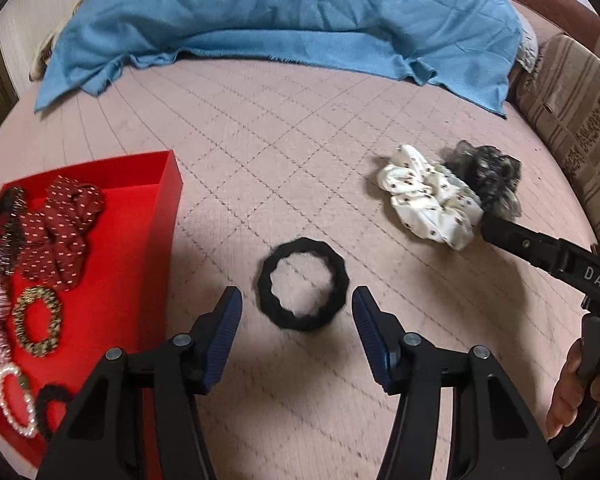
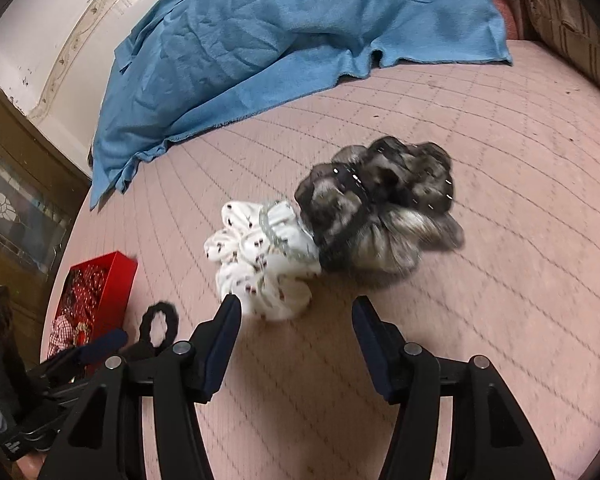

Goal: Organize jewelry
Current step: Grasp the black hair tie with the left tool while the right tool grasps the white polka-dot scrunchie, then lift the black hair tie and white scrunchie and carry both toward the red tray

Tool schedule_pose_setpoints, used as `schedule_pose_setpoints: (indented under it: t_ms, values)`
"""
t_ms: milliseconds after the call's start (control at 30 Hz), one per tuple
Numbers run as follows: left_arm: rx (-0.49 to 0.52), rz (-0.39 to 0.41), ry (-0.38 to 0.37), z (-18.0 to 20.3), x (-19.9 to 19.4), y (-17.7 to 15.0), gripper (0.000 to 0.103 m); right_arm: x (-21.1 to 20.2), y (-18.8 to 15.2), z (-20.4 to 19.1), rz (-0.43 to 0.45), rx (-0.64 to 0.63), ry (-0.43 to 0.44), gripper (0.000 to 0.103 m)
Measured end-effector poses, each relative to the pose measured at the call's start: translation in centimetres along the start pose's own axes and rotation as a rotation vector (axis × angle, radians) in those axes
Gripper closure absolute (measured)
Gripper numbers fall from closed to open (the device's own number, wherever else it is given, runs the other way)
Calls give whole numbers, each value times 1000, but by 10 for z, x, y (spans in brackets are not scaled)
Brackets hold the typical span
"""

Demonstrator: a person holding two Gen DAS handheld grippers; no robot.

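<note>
A black hair tie (image 1: 302,283) lies on the pink quilted bed, just ahead of my open, empty left gripper (image 1: 297,309). It also shows in the right wrist view (image 2: 159,323). A white printed scrunchie (image 1: 430,198) and a dark sheer scrunchie (image 1: 488,178) lie together to the right. In the right wrist view my open, empty right gripper (image 2: 296,316) is just in front of the white scrunchie (image 2: 262,264), with the dark scrunchie (image 2: 384,208) beyond it. A red box (image 1: 172,184) at the left holds a maroon scrunchie (image 1: 58,232), a pearl bracelet (image 1: 14,406) and other hair ties.
A blue blanket (image 1: 292,20) is heaped at the far side of the bed. A striped cushion (image 1: 576,112) lies at the right edge. The red box (image 2: 116,280) sits near the bed's left edge in the right wrist view.
</note>
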State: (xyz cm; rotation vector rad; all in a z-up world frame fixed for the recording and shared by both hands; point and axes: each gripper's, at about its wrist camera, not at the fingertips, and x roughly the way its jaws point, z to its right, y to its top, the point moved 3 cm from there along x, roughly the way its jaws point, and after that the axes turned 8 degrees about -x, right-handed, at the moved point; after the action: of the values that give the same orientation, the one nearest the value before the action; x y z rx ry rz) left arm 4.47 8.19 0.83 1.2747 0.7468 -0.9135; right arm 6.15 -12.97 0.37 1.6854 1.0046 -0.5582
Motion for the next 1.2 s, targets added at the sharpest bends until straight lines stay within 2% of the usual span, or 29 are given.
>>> schedule_pose_setpoints:
  t_ms: [67,200,300,333,400,600,767,900,967,1033,1067,1200]
  values:
    - [-14,-19,-13,-2,8,2,56,8,4,-1,-3,-3,-1,41]
    - [-2,-15,-42,2,14,5,59,22,11,-3,-1,-5,-5,41]
    - [7,-18,-68,9,17,5,81,31,13,-5,0,-12,-15,41]
    - [10,-24,-83,11,18,4,94,32,13,-7,5,-23,-23,53]
    - [13,-26,-86,15,16,3,95,35,12,-9,-21,-20,-21,89]
    - [19,-34,-91,17,0,-10,96,13,-7,-18,-35,-44,52,91]
    - [15,-28,-137,17,-30,-29,96,-15,-43,-23,-85,-51,102,91]
    - [1,-6,-186,15,-61,-42,96,-43,-58,-19,-79,-10,146,91]
    - [-10,8,-209,14,-73,-45,96,-62,-58,-11,-30,87,267,91]
    - [-18,22,-226,14,-85,-47,96,-71,-58,6,15,285,521,91]
    - [-17,31,-230,13,-91,-48,96,-74,-58,14,34,373,614,91]
    - [-13,61,-238,14,-109,-51,96,-83,-59,26,83,521,818,91]
